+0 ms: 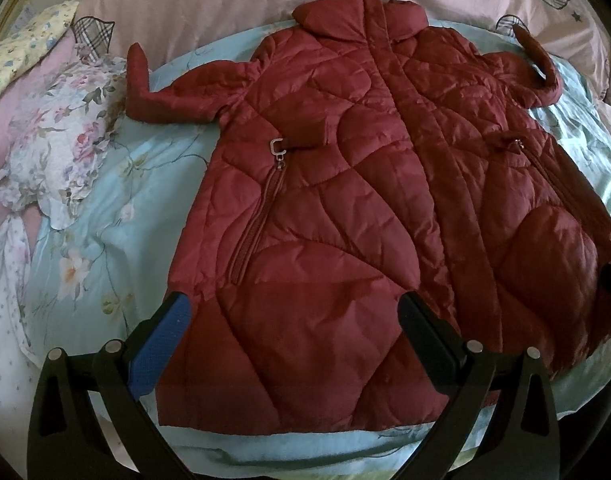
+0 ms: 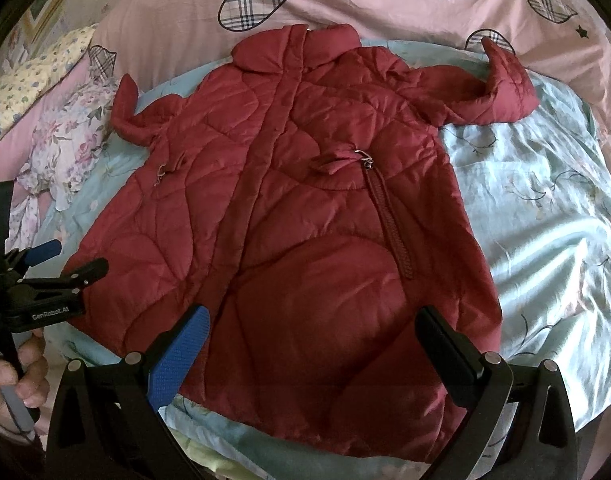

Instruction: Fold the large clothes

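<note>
— Where is the coat found?

— A dark red quilted coat is spread flat, front up, on a pale blue floral sheet, collar toward twelve o'clock, hem toward six. A pink quilt with plaid hearts is seen beyond the collar.

— And the claws?

— The left gripper is held wide above the hem, nothing gripped. The right gripper is likewise spread wide over the hem; at nine o'clock a hand is seen.
</note>
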